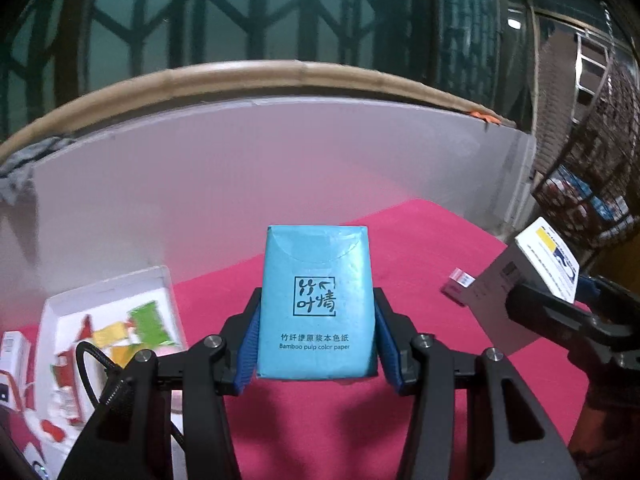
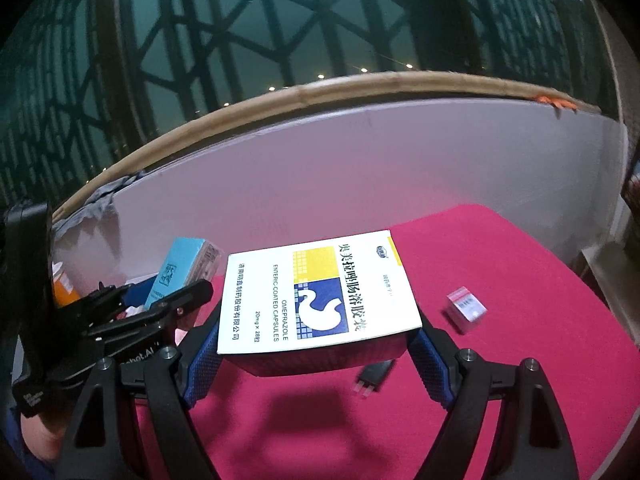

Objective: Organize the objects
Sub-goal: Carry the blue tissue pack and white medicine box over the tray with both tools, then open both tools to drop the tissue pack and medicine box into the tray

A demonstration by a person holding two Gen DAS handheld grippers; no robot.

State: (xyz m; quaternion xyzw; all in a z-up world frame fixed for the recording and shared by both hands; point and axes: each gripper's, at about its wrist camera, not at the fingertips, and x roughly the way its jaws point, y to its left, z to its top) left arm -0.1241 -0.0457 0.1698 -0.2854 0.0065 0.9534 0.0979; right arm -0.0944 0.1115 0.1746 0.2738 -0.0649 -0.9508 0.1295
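**Tissue pack and medicine box held above a red table**

A blue tissue pack [image 1: 316, 304], printed "Bamboo pulp color paper", sits upright in the left claw [image 1: 316, 344], whose blue pads press its two sides. The right claw [image 2: 316, 344] is closed on a white, yellow and blue medicine box [image 2: 320, 292] labelled omeprazole capsules, held flat, label up. Both are lifted above the table [image 2: 500, 380], which wears a red cloth.

To the left lies an open white tray [image 1: 108, 292] holding coloured packets, probably where things belong. One small pink and white box [image 2: 466, 308] rests on the cloth at the right, and one small dark object [image 2: 374, 374] lies beneath the held box.

Risks, as I judge them: the soft pack could squash or slide out, and the wide box, gripped near its back edge, could tip forward. The two claws are close together and could collide on the way to the tray.

Count: two claws, two held items, one tray, two loose items.
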